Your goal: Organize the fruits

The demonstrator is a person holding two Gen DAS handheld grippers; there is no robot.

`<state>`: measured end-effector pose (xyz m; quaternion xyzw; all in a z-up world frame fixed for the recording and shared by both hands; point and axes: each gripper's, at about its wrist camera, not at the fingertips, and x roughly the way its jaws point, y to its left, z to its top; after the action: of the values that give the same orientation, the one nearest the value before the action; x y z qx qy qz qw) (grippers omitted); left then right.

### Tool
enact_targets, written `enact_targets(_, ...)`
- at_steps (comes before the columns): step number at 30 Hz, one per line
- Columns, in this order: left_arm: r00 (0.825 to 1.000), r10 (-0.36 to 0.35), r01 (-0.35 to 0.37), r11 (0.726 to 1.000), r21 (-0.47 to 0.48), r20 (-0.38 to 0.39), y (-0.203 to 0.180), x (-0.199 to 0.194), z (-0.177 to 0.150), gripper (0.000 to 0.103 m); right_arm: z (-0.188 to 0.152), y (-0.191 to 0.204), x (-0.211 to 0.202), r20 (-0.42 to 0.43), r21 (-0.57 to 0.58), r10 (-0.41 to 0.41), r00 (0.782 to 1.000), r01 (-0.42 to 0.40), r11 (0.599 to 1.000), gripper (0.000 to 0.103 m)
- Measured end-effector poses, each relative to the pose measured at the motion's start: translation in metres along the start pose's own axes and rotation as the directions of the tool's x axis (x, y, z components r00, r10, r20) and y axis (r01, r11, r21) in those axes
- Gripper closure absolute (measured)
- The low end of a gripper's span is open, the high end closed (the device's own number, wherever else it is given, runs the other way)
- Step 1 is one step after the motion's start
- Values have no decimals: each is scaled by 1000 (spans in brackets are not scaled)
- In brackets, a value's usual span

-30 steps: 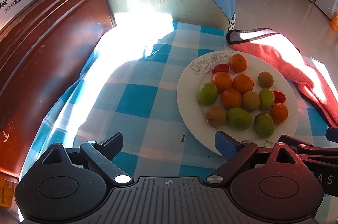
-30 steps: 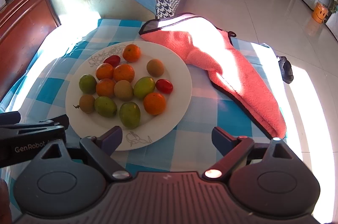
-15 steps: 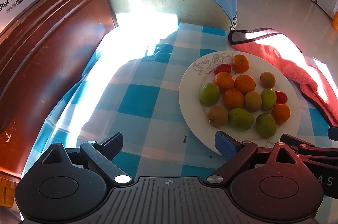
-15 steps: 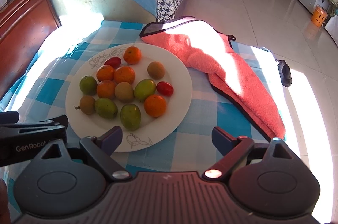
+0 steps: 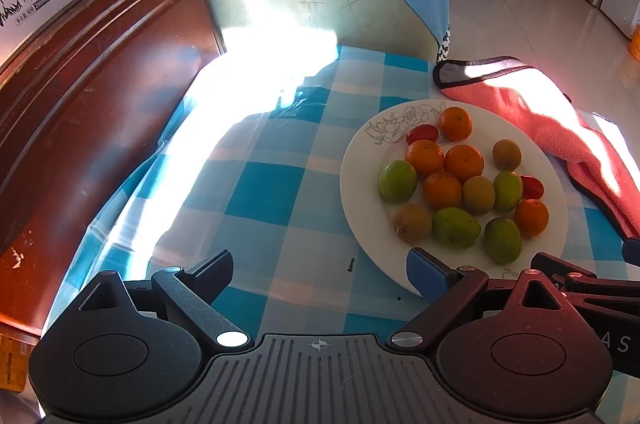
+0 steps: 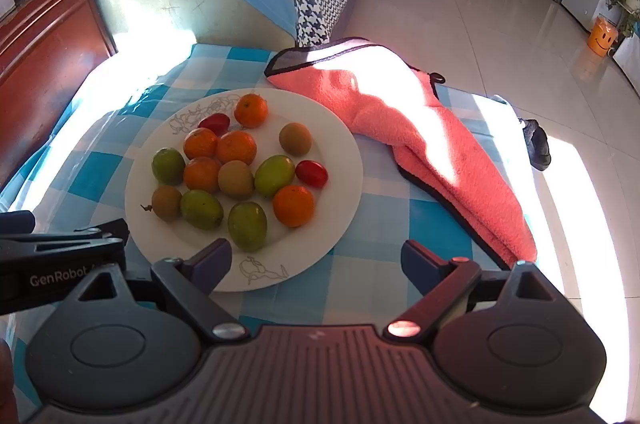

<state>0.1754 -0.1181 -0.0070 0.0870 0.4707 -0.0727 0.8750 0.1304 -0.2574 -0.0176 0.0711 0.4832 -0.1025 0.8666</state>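
Right wrist view: white plate (image 6: 340, 160) on a blue-and-white checked tablecloth (image 6: 384, 288), left of centre. On it, five oranges (image 6: 293, 205), four green fruits (image 6: 247, 226), three brown kiwi-like fruits (image 6: 295, 139) and two red tomatoes (image 6: 311, 173), loosely clustered, several touching. Pink towel (image 6: 432, 144) lies crumpled to the right of the plate, its far end just beside the rim. Right gripper (image 6: 316, 260) hangs over the near edge of the plate, jaws spread wide, nothing between them; its left finger overlaps the plate rim in the picture, right finger over bare cloth. Left gripper (image 5: 320, 270), seen from its own wrist view, also stands wide open and empty over the cloth, left of the plate (image 5: 360, 208); its right fingertip sits at the near rim. Dark wooden furniture (image 5: 80, 128) runs along the far left.
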Motion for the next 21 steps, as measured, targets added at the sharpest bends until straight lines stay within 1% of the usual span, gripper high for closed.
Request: enact_targets(21,1000,16,-16,1000,-11,0,7,-8,-16,8,-9,9,-6,19,-46,-4,1000,5,999,12)
